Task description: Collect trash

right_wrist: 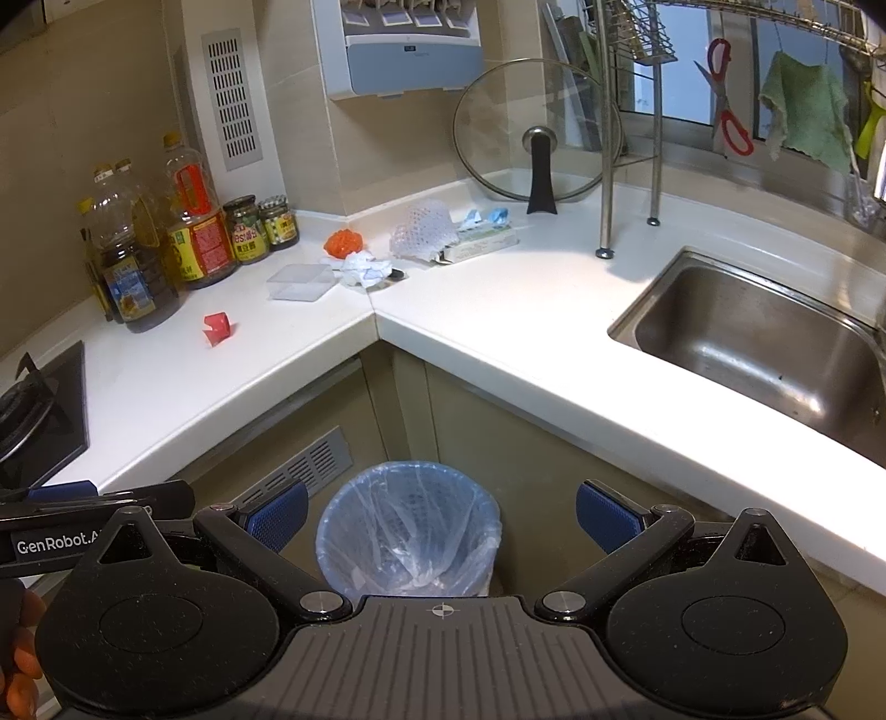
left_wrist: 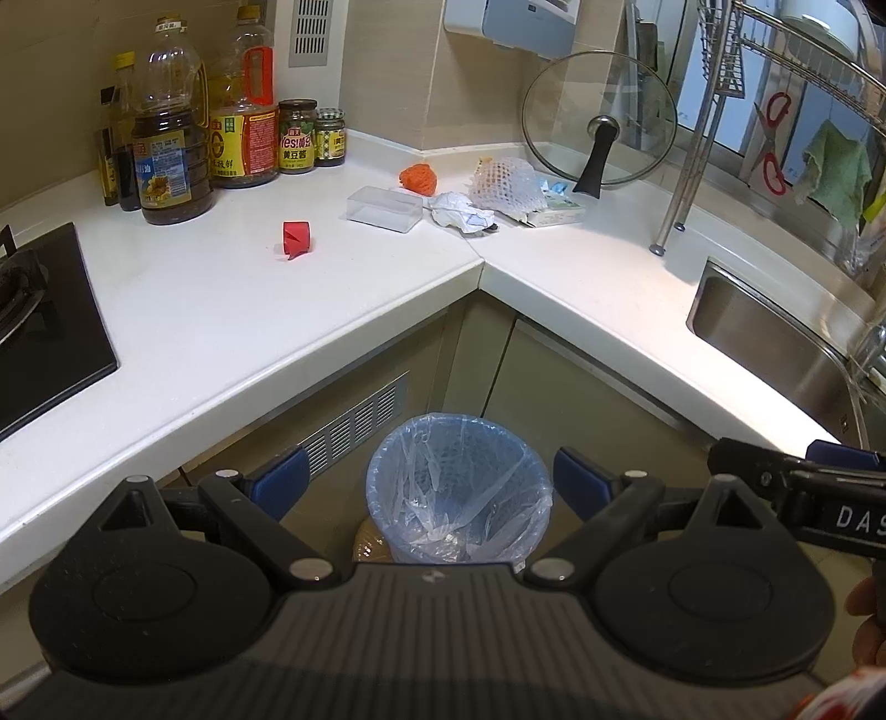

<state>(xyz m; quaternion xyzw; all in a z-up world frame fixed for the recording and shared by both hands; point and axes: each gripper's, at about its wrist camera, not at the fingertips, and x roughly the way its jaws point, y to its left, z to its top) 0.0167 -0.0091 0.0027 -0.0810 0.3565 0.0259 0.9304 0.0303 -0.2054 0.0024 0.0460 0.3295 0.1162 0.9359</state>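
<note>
Kitchen corner; lined bin (right_wrist: pixel 408 531) holds little; left gripper (left_wrist: pixel 429 482), right gripper (right_wrist: pixel 442 515) spread, nothing held.

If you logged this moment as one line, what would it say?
left gripper: open, empty | right gripper: open, empty | bin: below | trash: on counter

Glossy white surface (right_wrist: pixel 498 310); brushed steel sink (right_wrist: pixel 764 343) at right; thin crinkled plastic liner (right_wrist: pixel 410 531), bottom centre.

Corner kitchen: beige tiled walls (right_wrist: pixel 99 111), white L-shaped table (right_wrist: pixel 498 332), steel sink (right_wrist: pixel 764 343) at right, window (right_wrist: pixel 686 72) behind dish rack (right_wrist: pixel 637 50), beige cabinets (right_wrist: pixel 498 432) below.
</note>
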